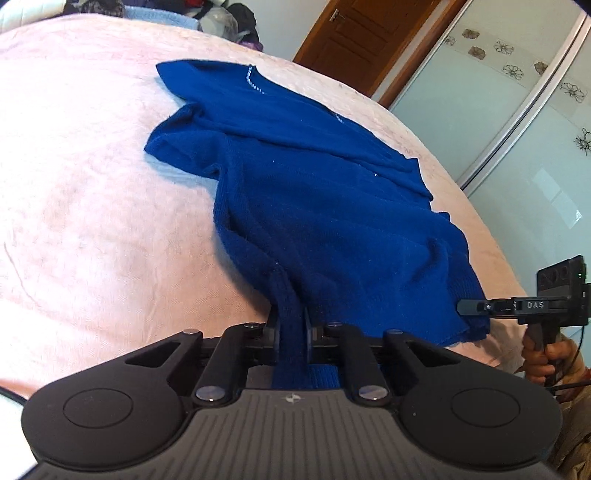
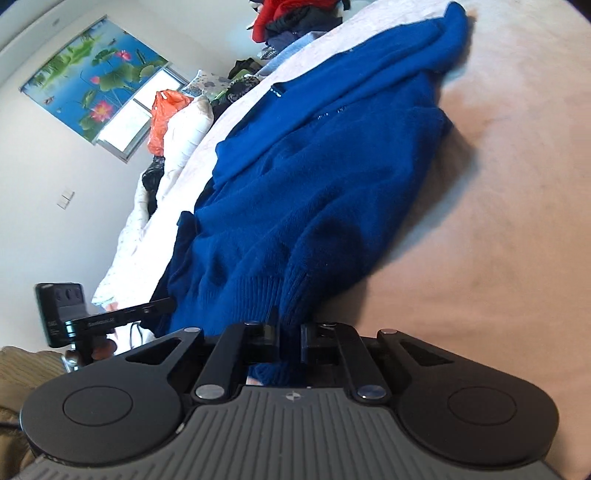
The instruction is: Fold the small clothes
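Nearby, clothes pile (image 2: pixel 295 18) lies beyond blue sweater (image 1: pixel 314 192) on bedspread (image 1: pixel 92 184).

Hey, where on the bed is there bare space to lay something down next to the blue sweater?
In the left wrist view, the pink bedspread lies bare beside the blue sweater. In the right wrist view, bare bedspread lies on the sweater's other side. The far end is crowded with a clothes pile. Left gripper and right gripper pinch the near hem.
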Demonstrator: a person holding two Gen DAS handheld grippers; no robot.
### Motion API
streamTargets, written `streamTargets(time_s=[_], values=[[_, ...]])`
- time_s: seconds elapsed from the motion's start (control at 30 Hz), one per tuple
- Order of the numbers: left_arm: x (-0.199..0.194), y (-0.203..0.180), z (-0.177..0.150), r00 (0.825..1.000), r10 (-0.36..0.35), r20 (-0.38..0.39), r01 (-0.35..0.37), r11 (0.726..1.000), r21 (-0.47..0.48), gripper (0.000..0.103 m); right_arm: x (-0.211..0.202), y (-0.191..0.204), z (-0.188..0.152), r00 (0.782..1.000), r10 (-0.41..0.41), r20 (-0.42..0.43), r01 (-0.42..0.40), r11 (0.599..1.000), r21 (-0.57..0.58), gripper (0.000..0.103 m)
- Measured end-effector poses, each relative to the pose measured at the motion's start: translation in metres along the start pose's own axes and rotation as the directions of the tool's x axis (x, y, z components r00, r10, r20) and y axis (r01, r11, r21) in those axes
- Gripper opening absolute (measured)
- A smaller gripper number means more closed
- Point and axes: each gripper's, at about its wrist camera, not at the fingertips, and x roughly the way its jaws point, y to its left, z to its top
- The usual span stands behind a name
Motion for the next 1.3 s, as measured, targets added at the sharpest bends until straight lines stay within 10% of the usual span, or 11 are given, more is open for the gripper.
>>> streamTargets(time_s=[0.17,0.4,0.73,1.03,1.3], values=[[-0.04,-0.03,0.01,0.991,-0.073,0.108,0.063,0.994,0.092,0.008,-0.035,0.027,0.003,0.987,0.147,0.06,-0.144,0.988,-0.052,0.013],[-0.125,-0.047,0.02,0.935,-0.208,0.286,0.152,0.967,0.205,0.006,-0.099,0.072,0.007,0.956,0.275,0.099,-0.239,0.931,-0.275,0.013],[-0.097,-0.042,0.028,0.965,-0.095,0.243,0.063,0.988,0.139,0.006,-0.076,0.037,0.009,0.972,0.224,0.071,-0.216,0.971,-0.107,0.013],[-0.086,-0.066,0.059,0.943,-0.058,0.326,-0.004,0.982,0.187,0.006,-0.064,0.039,0.038,0.956,0.248,0.158,-0.242,0.969,-0.057,0.014],[-0.062,-0.053,0.109,0.919,0.075,0.386,-0.088,0.996,0.016,0.006,-0.046,0.019,0.088,0.945,0.198,0.259,-0.214,0.976,0.035,0.015]])
